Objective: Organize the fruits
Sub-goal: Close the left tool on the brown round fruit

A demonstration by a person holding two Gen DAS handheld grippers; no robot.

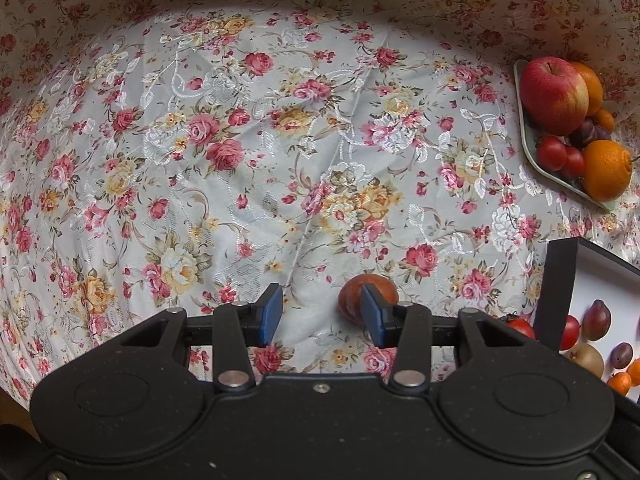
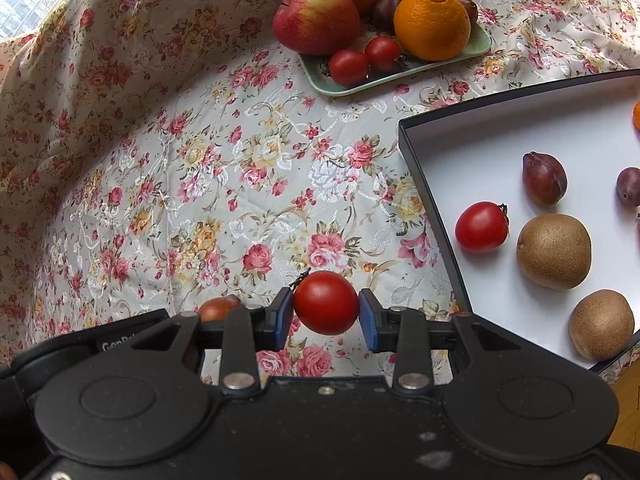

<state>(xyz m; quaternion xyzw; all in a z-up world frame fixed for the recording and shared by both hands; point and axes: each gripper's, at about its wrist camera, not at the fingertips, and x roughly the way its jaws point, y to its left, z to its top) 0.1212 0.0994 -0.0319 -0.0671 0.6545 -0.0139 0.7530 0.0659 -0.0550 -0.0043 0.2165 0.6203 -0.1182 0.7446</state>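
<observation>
My right gripper [image 2: 326, 316] is shut on a red cherry tomato [image 2: 326, 302] and holds it above the floral cloth, left of the white-floored box [image 2: 460, 152]. The box holds a tomato [image 2: 481, 227], two kiwis [image 2: 554, 250], and plums [image 2: 544, 178]. A green tray [image 2: 360, 82] at the back holds an apple [image 2: 316, 16], oranges [image 2: 432, 20], tomatoes and plums. My left gripper [image 1: 322, 316] is open and empty above the cloth; a reddish-brown fruit [image 1: 352, 300] lies on the cloth behind its right finger. The tray [image 1: 532, 148] and box [image 1: 560, 280] show at the right of the left wrist view.
A floral cloth [image 1: 240, 160] covers the table and rises as a backdrop behind. The left gripper's black body and the reddish-brown fruit [image 2: 218, 308] show at the lower left of the right wrist view. A wooden floor strip shows at the far lower right.
</observation>
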